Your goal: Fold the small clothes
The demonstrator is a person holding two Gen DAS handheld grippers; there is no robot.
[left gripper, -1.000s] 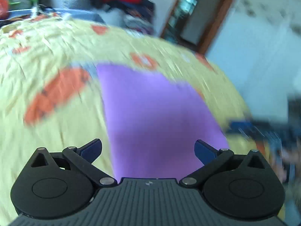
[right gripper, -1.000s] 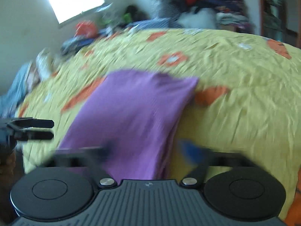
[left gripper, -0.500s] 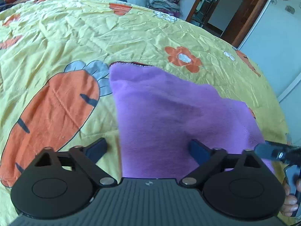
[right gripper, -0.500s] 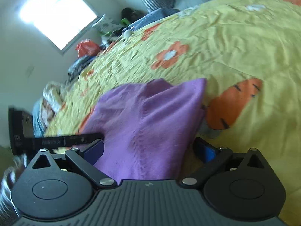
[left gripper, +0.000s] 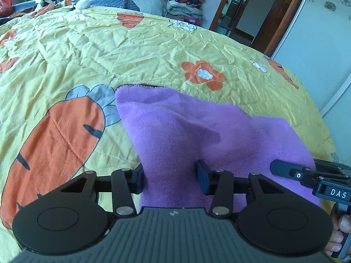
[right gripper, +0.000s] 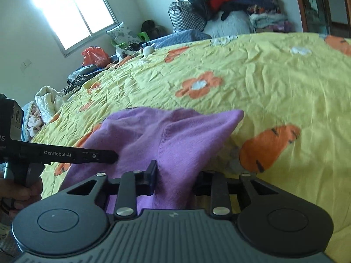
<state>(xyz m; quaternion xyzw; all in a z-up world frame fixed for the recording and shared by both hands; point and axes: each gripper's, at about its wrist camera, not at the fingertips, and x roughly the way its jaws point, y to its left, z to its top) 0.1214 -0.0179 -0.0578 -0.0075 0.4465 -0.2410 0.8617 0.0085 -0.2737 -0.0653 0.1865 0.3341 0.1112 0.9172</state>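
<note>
A small purple garment (left gripper: 186,127) lies on the yellow bedspread (left gripper: 109,50) with carrot and flower prints. My left gripper (left gripper: 170,178) has its jaws closed in on the garment's near edge, the cloth bunched between them. My right gripper (right gripper: 175,178) grips the same near edge further along, cloth (right gripper: 175,135) rising in a ridge between its fingers. Each gripper shows in the other's view: the right one at the left wrist view's right edge (left gripper: 307,177), the left one at the right wrist view's left edge (right gripper: 65,153).
Piles of clothes (right gripper: 230,4) and a checked bag (right gripper: 186,17) stand beyond the bed's far side. A window (right gripper: 74,11), a red bag (right gripper: 95,54) and bedding lie at the left. A wooden door frame (left gripper: 278,15) is at the right.
Both grippers came down onto the garment's near edge and their jaws closed from wide open onto the cloth. The cloth now bunches up between them.
</note>
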